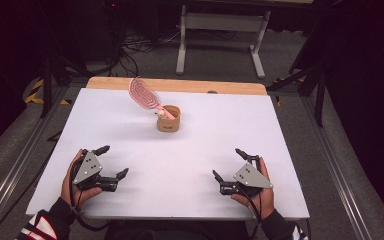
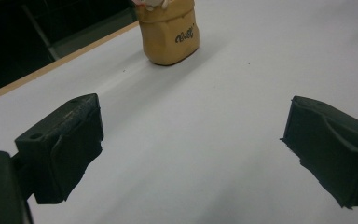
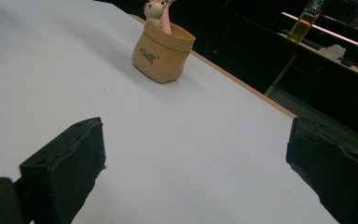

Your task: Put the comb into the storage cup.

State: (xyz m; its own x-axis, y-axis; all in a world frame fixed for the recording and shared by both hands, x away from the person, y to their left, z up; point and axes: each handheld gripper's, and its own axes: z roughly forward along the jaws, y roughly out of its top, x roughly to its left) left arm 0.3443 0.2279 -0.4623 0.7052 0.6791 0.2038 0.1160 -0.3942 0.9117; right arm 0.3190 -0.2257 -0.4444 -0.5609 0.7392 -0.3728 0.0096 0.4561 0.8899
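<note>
Pink hairbrush (image 1: 144, 93) stands in a tan pouch (image 1: 168, 119) at twelve o'clock — both grippers, left (image 1: 112, 161) and right (image 1: 227, 162), fingers spread, rest on the worktop (image 1: 190, 165).

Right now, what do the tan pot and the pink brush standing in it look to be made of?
Pot: looks like soft tan kraft paper or leather-like fabric, matte, going by its rolled rim, slightly sagging walls and printed script; I can't tell which. Brush: probably moulded plastic, pink, with an open ribbed head; the pale figure on its handle looks like plastic or rubber.
</note>
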